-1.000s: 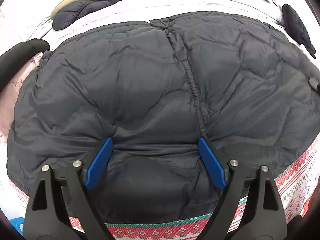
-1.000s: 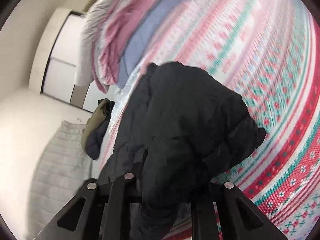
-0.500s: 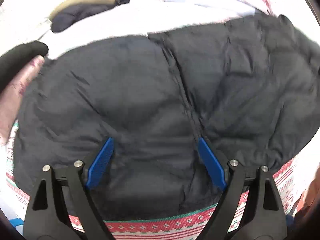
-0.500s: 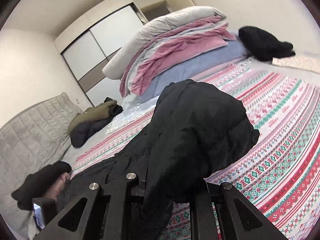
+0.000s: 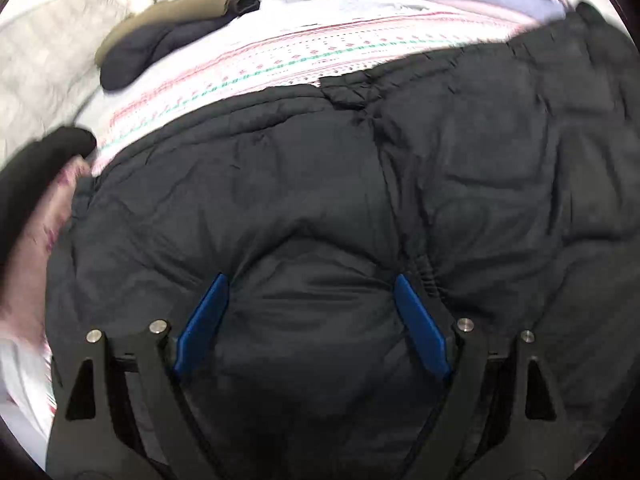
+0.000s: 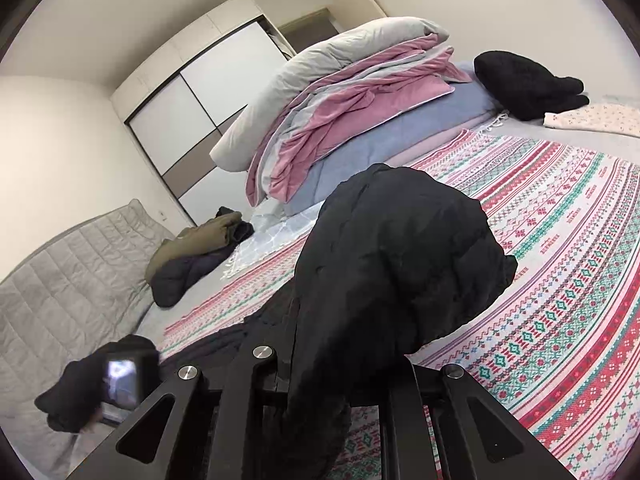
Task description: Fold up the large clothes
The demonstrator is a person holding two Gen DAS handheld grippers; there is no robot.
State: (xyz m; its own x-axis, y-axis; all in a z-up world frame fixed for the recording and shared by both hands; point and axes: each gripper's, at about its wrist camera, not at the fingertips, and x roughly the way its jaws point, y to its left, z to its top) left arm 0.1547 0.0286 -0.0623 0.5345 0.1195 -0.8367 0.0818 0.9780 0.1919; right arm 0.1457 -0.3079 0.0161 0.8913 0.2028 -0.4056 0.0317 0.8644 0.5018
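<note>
Bed (image 6: pixel 568 280): it carried everything we saw; its patterned red, green and white cover lay flat under the work, which we judged gave a broad soft place to spread a big garment.
Black padded jacket (image 5: pixel 360 184): it lay spread over the near part of the bed in the left wrist view, its middle seam running away from us; one part of it was lifted at the right side, we think in order to bring it over the body as a fold.
Stack of bedding (image 6: pixel 340 112): grey, pink and blue quilts were piled at the far end of the bed, probably put there to keep them apart from the folding area.
Olive and dark clothes (image 6: pixel 192 256): they sat near the grey quilted headboard, well apart from the jacket; we could not tell if they were already folded.
Left gripper (image 5: pixel 308 280): its blue fingers stood wide apart and pressed down on the jacket, a bulge of cloth between them; we judged it pinned the jacket while the other side was raised.
Right gripper (image 6: pixel 332 368): its finger tips were hidden by the hanging black cloth; the fingers looked narrow and held that raised part of the jacket.
Writing: we could read no brand, label or text anywhere.
</note>
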